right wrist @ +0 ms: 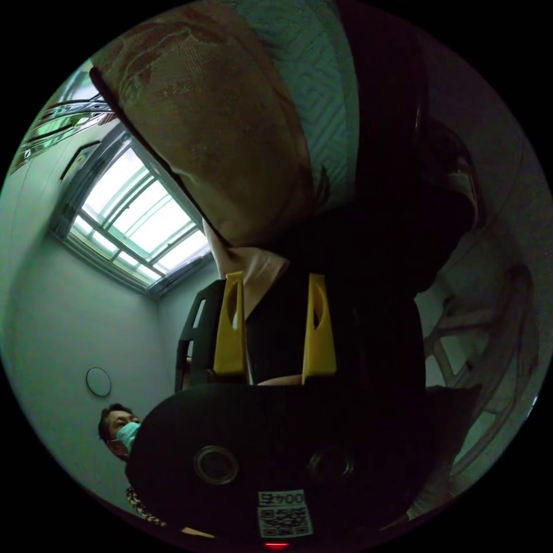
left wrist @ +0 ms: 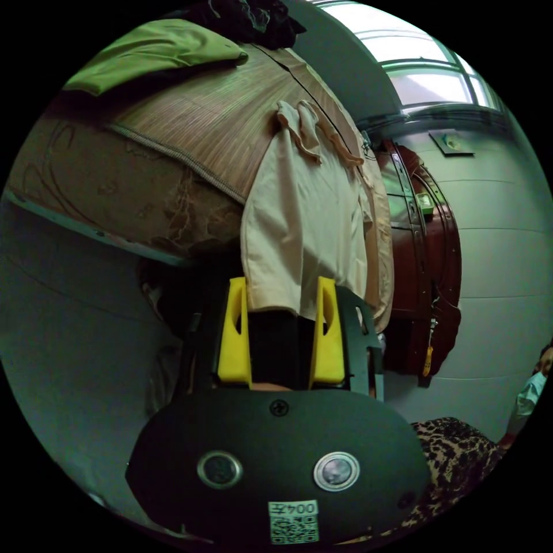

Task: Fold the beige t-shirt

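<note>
**Beige t-shirt draped over the bed edge, both grippers spread**

In the left gripper view, the beige t-shirt (left wrist: pixel 305 230) is seen hanging over the edge of a bed (left wrist: pixel 190 138) covered by a striped woven mat, its lower hem reaching just beyond the tips of the left gripper (left wrist: pixel 281 299). The yellow jaws are held apart, and nothing is clamped between them. A green pillow (left wrist: pixel 155 52) lies far up on the mat, and a dark red cabinet (left wrist: pixel 426 259) stands to the right. In the right gripper view, the right gripper (right wrist: pixel 275 294) is likewise spread, with a small patch of beige cloth just beyond its left jaw; contact cannot be told. A window (right wrist: pixel 138 219) is seen at the left.
</note>
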A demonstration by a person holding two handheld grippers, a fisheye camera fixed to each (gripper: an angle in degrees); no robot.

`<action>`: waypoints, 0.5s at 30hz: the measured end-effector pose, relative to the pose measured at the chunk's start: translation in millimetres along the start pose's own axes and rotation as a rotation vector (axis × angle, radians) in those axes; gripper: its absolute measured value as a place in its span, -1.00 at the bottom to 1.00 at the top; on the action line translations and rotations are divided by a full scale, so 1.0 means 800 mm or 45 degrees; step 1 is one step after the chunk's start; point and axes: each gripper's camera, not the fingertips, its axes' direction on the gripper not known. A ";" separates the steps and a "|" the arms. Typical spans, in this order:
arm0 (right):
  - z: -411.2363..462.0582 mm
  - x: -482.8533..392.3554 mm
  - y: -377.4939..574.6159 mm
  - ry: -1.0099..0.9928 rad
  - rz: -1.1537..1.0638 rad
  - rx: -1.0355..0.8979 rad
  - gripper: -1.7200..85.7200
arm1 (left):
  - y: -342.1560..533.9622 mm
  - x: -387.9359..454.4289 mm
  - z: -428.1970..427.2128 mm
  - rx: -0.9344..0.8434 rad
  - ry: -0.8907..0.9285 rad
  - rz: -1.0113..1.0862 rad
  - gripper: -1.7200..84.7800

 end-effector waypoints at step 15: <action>-0.007 0.004 0.008 -0.073 -0.045 0.003 -0.60 | -0.084 0.077 -0.049 0.080 0.164 0.006 -0.90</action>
